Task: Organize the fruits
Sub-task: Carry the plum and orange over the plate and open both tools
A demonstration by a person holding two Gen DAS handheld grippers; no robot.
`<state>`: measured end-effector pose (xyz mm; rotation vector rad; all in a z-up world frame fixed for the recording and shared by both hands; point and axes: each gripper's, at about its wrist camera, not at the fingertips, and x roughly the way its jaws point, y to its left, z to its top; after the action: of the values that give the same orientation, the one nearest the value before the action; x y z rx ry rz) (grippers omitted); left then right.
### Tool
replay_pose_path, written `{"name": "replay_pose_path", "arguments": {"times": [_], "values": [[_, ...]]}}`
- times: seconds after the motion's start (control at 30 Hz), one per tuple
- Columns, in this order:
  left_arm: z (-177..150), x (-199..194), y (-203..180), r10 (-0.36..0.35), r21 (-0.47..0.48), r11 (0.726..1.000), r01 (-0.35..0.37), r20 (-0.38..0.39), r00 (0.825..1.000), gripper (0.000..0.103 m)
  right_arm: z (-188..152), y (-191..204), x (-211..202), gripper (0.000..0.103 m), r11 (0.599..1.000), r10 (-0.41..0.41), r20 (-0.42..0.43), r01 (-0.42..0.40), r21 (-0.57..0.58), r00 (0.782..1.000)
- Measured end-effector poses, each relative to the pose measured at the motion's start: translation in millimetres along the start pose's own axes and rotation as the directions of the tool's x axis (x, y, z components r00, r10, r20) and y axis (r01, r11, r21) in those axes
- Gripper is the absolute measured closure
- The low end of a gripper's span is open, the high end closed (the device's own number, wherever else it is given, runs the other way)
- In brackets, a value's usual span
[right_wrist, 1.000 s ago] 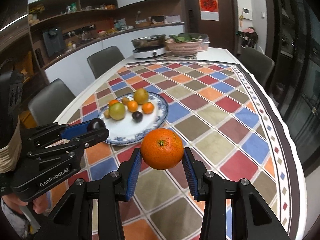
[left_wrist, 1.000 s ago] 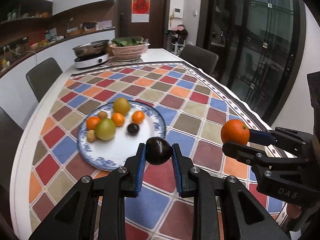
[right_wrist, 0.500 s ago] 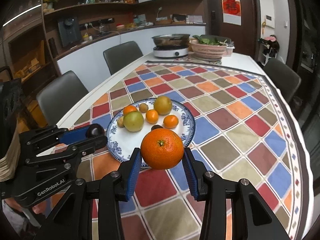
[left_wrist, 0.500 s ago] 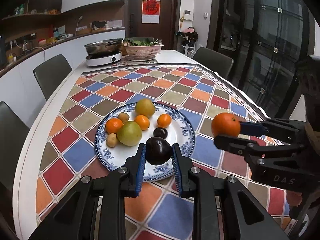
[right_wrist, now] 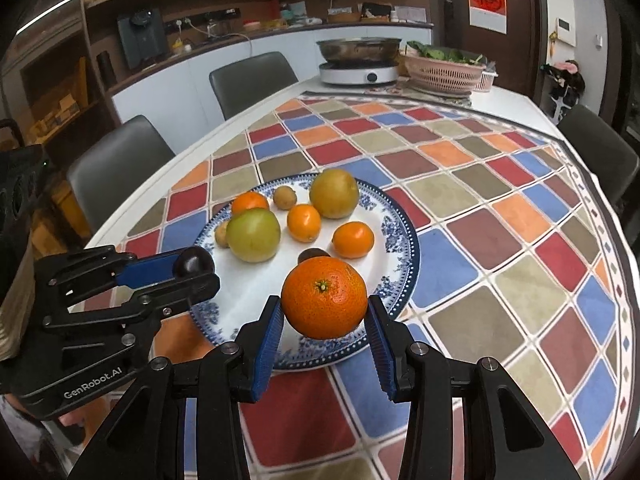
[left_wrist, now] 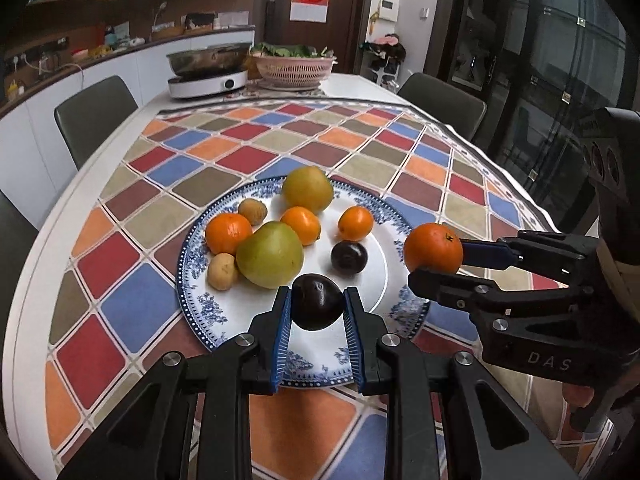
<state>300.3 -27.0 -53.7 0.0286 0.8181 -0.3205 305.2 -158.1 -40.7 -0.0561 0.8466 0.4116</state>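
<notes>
A blue-and-white plate (left_wrist: 224, 320) (right_wrist: 404, 240) on the chequered tablecloth holds several fruits: small oranges, two green-yellow round fruits, small brown ones and a dark plum (left_wrist: 349, 257). My left gripper (left_wrist: 317, 312) is shut on a dark plum (left_wrist: 316, 306) and holds it over the plate's near edge. My right gripper (right_wrist: 325, 320) is shut on a large orange (right_wrist: 324, 297) and holds it above the plate's near right rim. The orange also shows in the left wrist view (left_wrist: 433, 247), and the held plum in the right wrist view (right_wrist: 193, 261).
An induction cooker with a steel pan (left_wrist: 208, 72) and a pink basket of greens (left_wrist: 294, 66) stand at the table's far end. Grey chairs (right_wrist: 116, 168) line the left side and another chair (left_wrist: 444, 100) the right. The table edge curves close on the left.
Both grippers have moved forward over the plate with their fruits still held. The plate now looks closer and larger in both views.
</notes>
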Motion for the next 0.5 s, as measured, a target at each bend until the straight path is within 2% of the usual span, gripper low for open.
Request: {"name": "replay_pose_path", "arguments": {"times": [0.33,0.37,0.43,0.5], "values": [[0,20,3,0.012,0.013,1.0,-0.011,-0.035,0.999,0.076,-4,-9,30,0.06,0.999,0.028,-0.045,-0.026,0.037,0.999],[0,20,4,0.016,0.011,1.0,-0.015,-0.034,0.999,0.075,-4,-9,31,0.06,0.999,0.03,-0.046,-0.028,0.041,0.998],[0,19,5,0.024,0.01,1.0,-0.023,-0.028,0.999,0.062,-5,-10,32,0.06,0.999,0.032,-0.044,-0.03,0.046,0.999],[1,15,5,0.036,0.015,0.999,-0.035,-0.021,0.999,0.062,-5,-10,33,0.06,0.998,0.032,-0.046,-0.03,0.047,0.998]]}}
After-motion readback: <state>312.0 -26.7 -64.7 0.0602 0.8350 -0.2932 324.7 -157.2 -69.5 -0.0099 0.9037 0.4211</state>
